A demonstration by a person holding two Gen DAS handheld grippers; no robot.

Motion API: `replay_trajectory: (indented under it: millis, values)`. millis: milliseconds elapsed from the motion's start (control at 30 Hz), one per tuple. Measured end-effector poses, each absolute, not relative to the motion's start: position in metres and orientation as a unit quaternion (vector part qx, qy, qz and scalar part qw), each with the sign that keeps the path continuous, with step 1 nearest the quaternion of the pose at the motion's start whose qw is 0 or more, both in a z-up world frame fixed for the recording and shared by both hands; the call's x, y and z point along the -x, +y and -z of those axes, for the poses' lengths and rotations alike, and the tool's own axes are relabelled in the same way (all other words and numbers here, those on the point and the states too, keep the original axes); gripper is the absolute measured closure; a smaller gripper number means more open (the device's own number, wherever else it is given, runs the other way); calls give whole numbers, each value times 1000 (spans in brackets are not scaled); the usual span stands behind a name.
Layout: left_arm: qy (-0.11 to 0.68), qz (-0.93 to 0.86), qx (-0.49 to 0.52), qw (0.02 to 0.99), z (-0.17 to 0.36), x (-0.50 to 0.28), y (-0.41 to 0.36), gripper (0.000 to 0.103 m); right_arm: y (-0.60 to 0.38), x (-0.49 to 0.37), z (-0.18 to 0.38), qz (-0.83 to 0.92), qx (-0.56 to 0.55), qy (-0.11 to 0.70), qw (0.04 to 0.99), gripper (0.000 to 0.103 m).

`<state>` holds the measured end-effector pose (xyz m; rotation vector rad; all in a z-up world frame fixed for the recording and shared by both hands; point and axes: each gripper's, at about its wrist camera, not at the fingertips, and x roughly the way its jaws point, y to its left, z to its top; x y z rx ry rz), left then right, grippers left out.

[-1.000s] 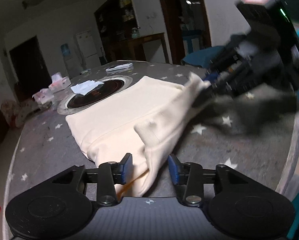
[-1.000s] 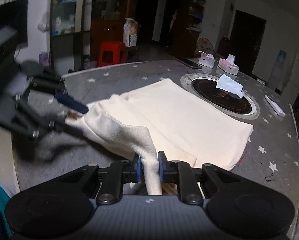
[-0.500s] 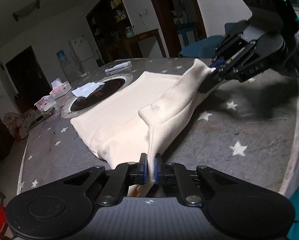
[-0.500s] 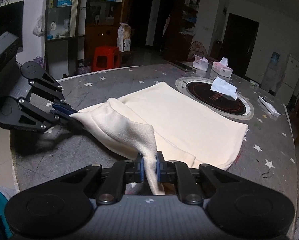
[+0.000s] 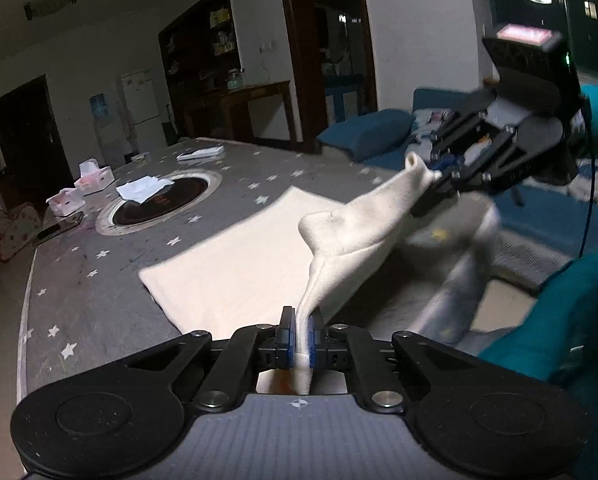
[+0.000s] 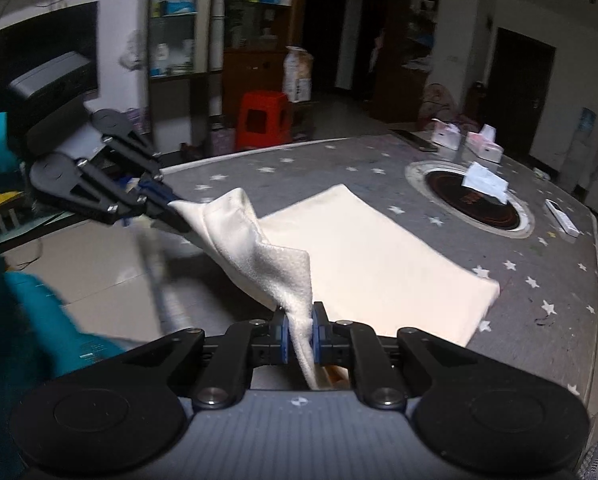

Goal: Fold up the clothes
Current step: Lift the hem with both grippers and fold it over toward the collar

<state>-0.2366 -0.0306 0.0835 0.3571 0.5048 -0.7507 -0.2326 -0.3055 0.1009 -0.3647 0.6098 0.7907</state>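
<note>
1 cream garment [image 5: 235, 276], 2 tissue boxes [image 5: 95, 174], 2 tools [image 5: 299, 338].

No readable text

You won't find a legible word, brand or number anywhere ahead of either pair of tongs (the faint marks on the other gripper's linkage are too blurred and too small to make out).

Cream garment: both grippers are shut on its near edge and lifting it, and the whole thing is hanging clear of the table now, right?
Not the whole thing. Both the left gripper and right gripper are shut on the cream garment, but only its near edge is raised. The right wrist view shows the rest lying flat on the table.
</note>
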Motion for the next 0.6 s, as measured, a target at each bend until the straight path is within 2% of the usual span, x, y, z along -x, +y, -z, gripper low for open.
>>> replay_trajectory:
  millis: [200, 600]
  values:
    - [225, 354, -162, 893, -98, 233, -32, 97, -307, 232, -120, -374, 178, 286, 864, 94]
    - [249, 316, -169, 900, -72, 116, -57, 97, -308, 111, -94, -322, 174, 325, 872, 94]
